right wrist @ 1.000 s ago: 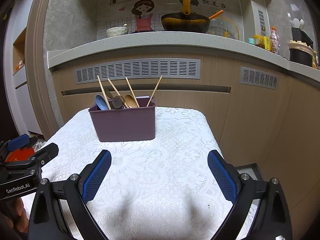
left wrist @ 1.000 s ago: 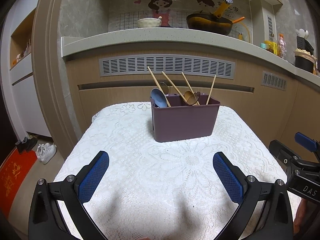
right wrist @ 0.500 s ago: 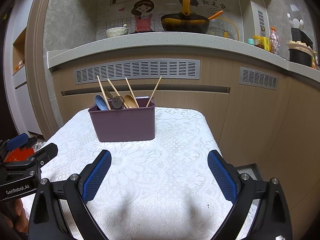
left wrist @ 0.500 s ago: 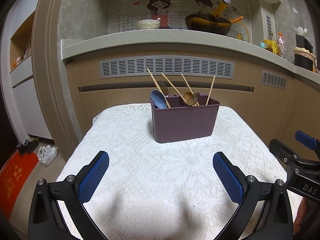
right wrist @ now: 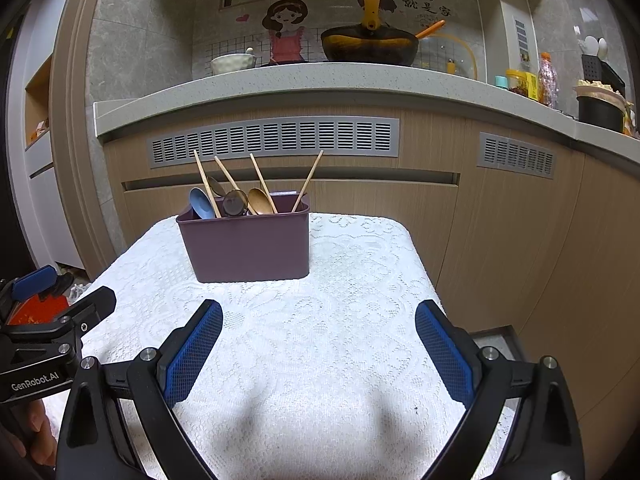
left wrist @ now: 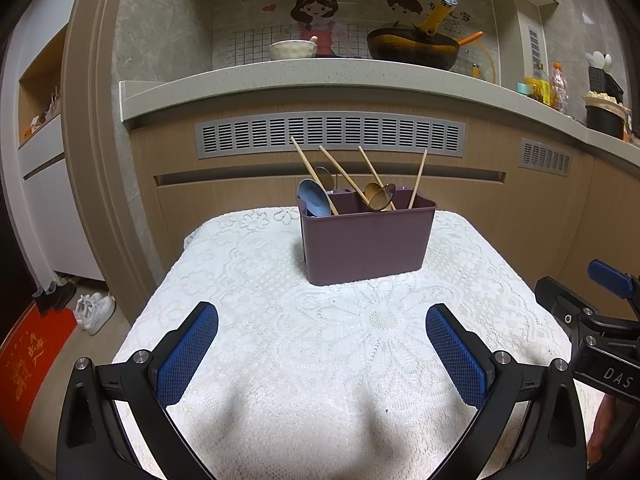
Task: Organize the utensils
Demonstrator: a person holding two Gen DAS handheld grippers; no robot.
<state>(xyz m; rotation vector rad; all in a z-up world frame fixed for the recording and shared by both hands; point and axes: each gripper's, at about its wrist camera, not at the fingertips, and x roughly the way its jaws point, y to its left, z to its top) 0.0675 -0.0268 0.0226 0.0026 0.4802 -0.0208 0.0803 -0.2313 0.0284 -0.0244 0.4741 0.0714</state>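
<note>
Utensil holder: a purple rectangular holder (left wrist: 366, 244) (right wrist: 248, 240) stood upright on the surface, toward the far half of it, with open lace between it and both grippers.
Utensils: all stood inside the holder, leaning. A blue spoon (left wrist: 314, 199) (right wrist: 201, 203) sat at the holder's left end, a dark metal spoon (right wrist: 235, 203) and a brown wooden spoon (left wrist: 379, 197) (right wrist: 260, 201) near its middle, and thin wooden chopsticks (left wrist: 417, 180) (right wrist: 307, 181) slanted above its rim.
Surface: a white lace tablecloth (left wrist: 332, 332) (right wrist: 320, 320) covered it, and the holder rested directly on the cloth.
Left gripper: the left gripper (left wrist: 322, 354) hung over the near edge of the cloth, well short of the holder, its blue-padded jaws spread wide with nothing between them. It also showed at the left edge of the right wrist view (right wrist: 46, 312).
Right gripper: the right gripper (right wrist: 318, 350) was near the holder's right front, jaws likewise spread wide and empty. Part of it appeared at the right edge of the left wrist view (left wrist: 592, 320).
Behind the holder: a wooden cabinet front with a grey vent grille (left wrist: 330, 134) (right wrist: 274, 138), and above it a counter carrying a wok (left wrist: 412, 46) (right wrist: 370, 44) and a white bowl (left wrist: 292, 49) (right wrist: 233, 63).
</note>
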